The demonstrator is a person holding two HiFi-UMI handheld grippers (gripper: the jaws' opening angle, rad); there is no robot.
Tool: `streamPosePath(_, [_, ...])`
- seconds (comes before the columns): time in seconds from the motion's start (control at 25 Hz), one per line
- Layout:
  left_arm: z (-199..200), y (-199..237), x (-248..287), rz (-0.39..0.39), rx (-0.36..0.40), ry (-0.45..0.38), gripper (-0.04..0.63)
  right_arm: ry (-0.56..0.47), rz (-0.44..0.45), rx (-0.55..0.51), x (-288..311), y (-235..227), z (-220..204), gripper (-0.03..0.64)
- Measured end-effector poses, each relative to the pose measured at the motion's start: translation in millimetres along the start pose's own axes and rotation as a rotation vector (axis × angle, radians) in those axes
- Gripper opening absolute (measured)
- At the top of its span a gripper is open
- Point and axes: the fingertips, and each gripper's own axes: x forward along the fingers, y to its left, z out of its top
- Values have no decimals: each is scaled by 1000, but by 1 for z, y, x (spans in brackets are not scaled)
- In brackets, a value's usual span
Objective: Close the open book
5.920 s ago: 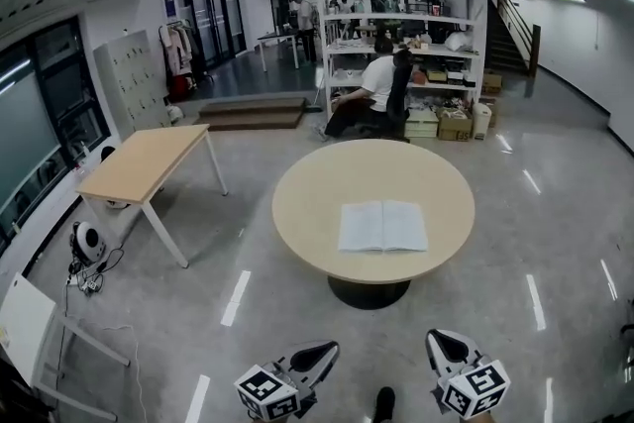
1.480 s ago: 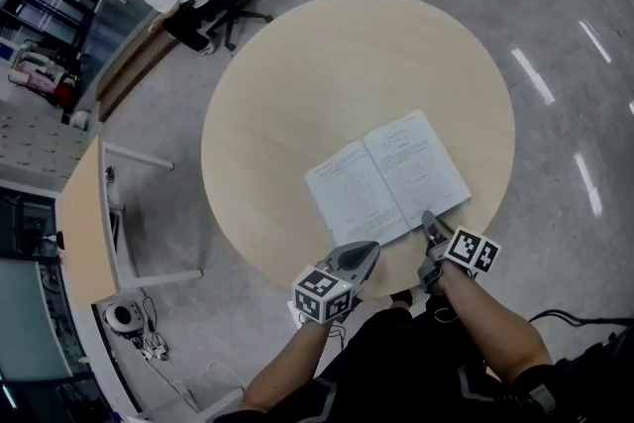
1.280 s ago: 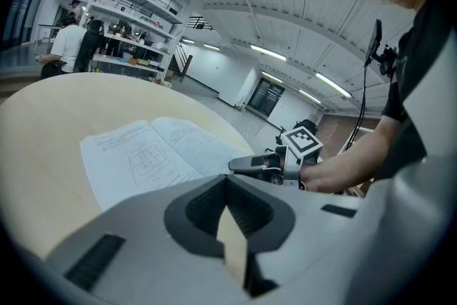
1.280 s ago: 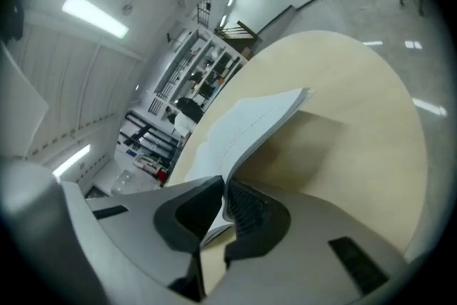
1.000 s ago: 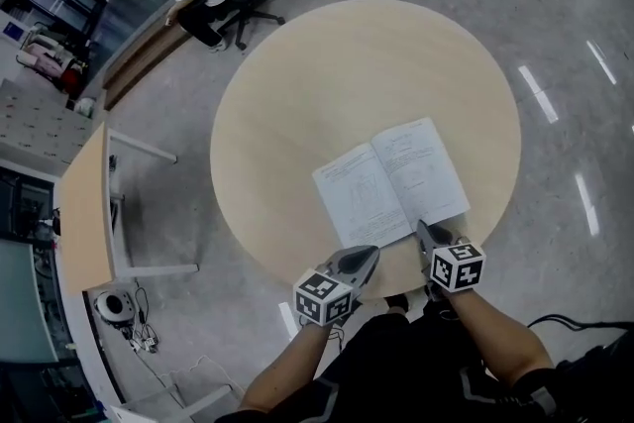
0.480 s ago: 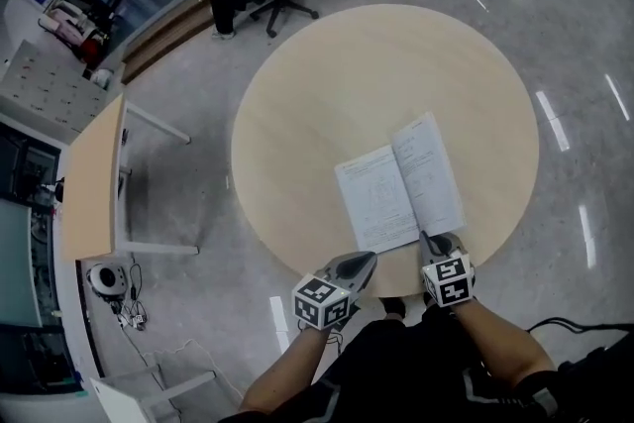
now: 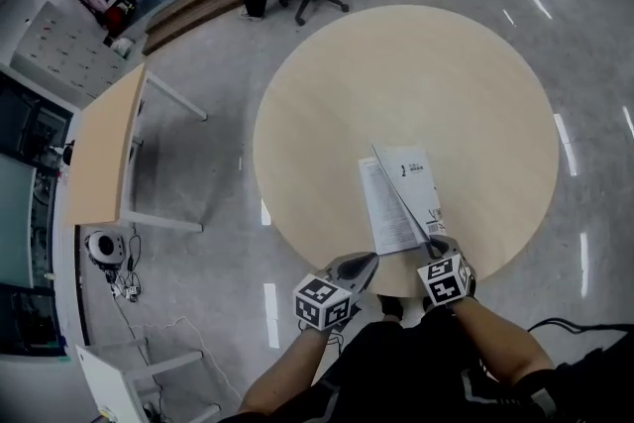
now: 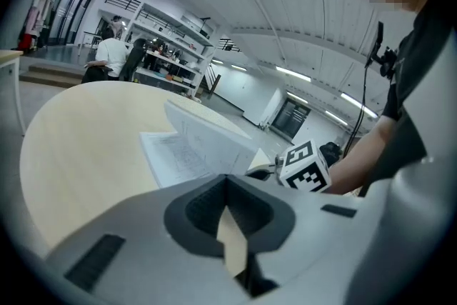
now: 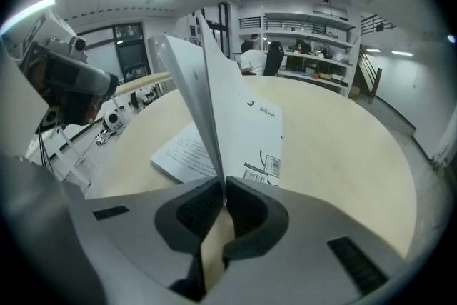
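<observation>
Book [image 7: 388, 209] lies at the table's [image 7: 327, 114] near edge, its right half upright, pinched in the right gripper [image 7: 432, 247]; left gripper [image 7: 372, 258], closed and empty, hovers just beside.

Round pale-wood table [image 7: 396, 64], a single half-open book [image 7: 388, 209] on it near the nearer edge.

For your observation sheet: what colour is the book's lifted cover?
The cover is white with a small barcode label, clearest in the right gripper view.

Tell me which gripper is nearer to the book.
Right. The right gripper grips the book's raised cover at its near edge; the left gripper hangs beside it, short of the book.
</observation>
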Motion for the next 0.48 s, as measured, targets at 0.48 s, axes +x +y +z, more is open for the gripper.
streamPosePath(0.48, [-11, 12, -13, 44, -58, -52, -8, 266, -56, -478, 23, 13, -15, 35])
